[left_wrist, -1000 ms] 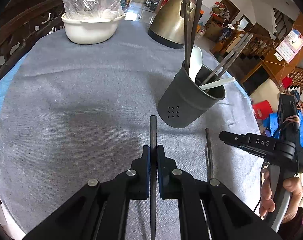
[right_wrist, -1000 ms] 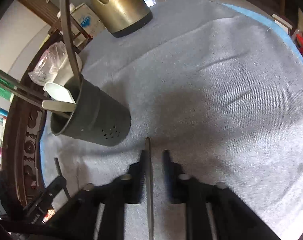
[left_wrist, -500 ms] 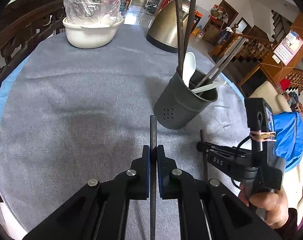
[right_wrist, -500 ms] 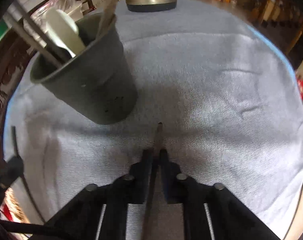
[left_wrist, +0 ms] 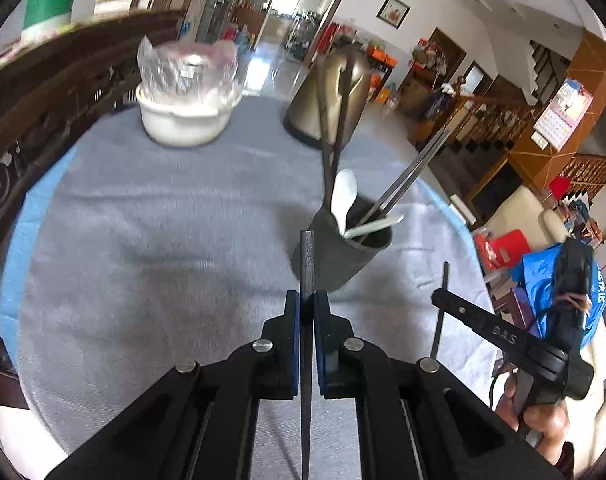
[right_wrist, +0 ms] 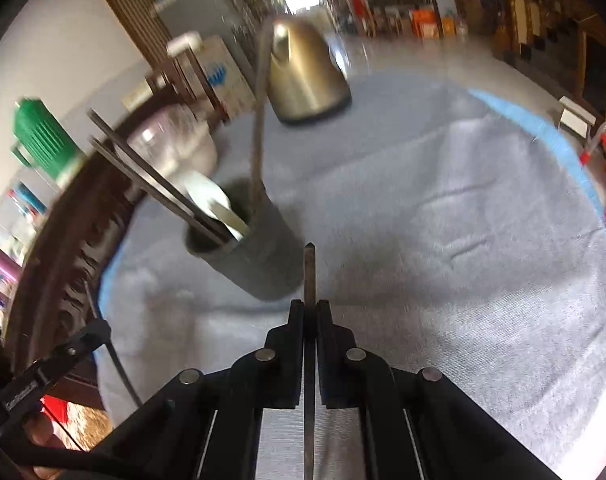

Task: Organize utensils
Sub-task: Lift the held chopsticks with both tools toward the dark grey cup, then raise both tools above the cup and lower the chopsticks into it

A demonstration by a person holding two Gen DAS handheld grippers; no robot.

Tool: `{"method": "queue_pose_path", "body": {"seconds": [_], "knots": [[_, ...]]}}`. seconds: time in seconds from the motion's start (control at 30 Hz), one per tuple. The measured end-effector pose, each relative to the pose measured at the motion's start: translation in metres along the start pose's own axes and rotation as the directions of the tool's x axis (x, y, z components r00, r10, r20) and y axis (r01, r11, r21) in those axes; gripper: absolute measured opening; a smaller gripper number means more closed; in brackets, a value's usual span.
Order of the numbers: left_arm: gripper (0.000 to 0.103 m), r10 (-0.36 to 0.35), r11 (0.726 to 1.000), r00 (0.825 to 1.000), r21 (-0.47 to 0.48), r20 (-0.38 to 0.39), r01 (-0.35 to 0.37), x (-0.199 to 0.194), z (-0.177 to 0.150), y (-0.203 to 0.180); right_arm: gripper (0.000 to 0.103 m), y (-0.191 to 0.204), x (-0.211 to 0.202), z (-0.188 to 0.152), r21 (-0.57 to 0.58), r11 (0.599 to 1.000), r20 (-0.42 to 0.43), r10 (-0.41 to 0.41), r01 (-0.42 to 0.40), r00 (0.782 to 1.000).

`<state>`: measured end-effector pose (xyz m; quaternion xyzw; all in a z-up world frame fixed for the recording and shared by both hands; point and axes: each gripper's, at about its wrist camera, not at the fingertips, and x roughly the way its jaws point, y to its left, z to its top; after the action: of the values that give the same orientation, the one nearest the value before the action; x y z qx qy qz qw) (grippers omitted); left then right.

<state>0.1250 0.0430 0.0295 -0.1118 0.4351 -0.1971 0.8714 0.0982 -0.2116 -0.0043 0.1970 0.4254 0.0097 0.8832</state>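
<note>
A dark grey utensil holder stands on the grey tablecloth with white spoons and several chopsticks in it; it also shows in the right wrist view. My left gripper is shut on a dark chopstick, held above the cloth just short of the holder. My right gripper is shut on another dark chopstick, raised to the right of the holder. The right gripper also shows in the left wrist view, and the left gripper shows in the right wrist view.
A gold kettle and a white bowl with a plastic-wrapped lid stand at the far side of the round table. A carved wooden rail runs along the left edge. Chairs and a staircase lie beyond on the right.
Both grippers have lifted and tilted up with their chopsticks, away from the cloth. The right gripper closed on its chopstick a second ago and has drawn back from the holder.
</note>
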Motion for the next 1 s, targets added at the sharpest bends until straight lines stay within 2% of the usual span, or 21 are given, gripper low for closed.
{"method": "queue_pose_path", "body": {"seconds": [0.13, 0.23, 0.3, 0.47, 0.57, 0.8, 1.0], "knots": [[0.007, 0.004, 1.000, 0.999, 0.005, 0.050, -0.004, -0.018, 0.003, -0.008, 0.006, 0.010, -0.013, -0.003, 0.024, 0.998, 0.110, 0.060, -0.063, 0.992], [0.007, 0.009, 1.000, 0.996, 0.009, 0.094, -0.010, -0.033, 0.004, -0.011, 0.006, 0.012, -0.035, -0.007, 0.024, 0.993, 0.213, 0.109, -0.116, 0.971], [0.007, 0.014, 1.000, 0.992, 0.015, 0.123, -0.016, -0.043, 0.004, -0.015, 0.006, 0.015, -0.052, -0.008, 0.016, 0.990, 0.287, 0.127, -0.137, 0.949], [0.007, 0.051, 0.997, 0.978, 0.052, 0.200, -0.063, -0.067, -0.001, -0.026, 0.006, 0.022, -0.083, -0.012, -0.011, 0.992, 0.412, 0.119, -0.126, 0.903], [0.007, 0.057, 0.995, 0.974, 0.062, 0.217, -0.072, -0.075, -0.004, -0.029, 0.006, 0.023, -0.087, -0.019, -0.016, 0.993, 0.440, 0.116, -0.121, 0.891], [0.007, 0.065, 0.991, 0.972, 0.099, 0.228, -0.089, -0.088, -0.013, -0.040, 0.006, 0.025, -0.089, -0.034, -0.044, 0.993, 0.434, 0.116, -0.108, 0.893], [0.007, 0.077, 0.984, 0.968, 0.140, 0.240, -0.112, -0.098, -0.019, -0.055, 0.006, 0.019, -0.097, -0.040, -0.038, 0.992, 0.454, 0.122, -0.118, 0.883]]}}
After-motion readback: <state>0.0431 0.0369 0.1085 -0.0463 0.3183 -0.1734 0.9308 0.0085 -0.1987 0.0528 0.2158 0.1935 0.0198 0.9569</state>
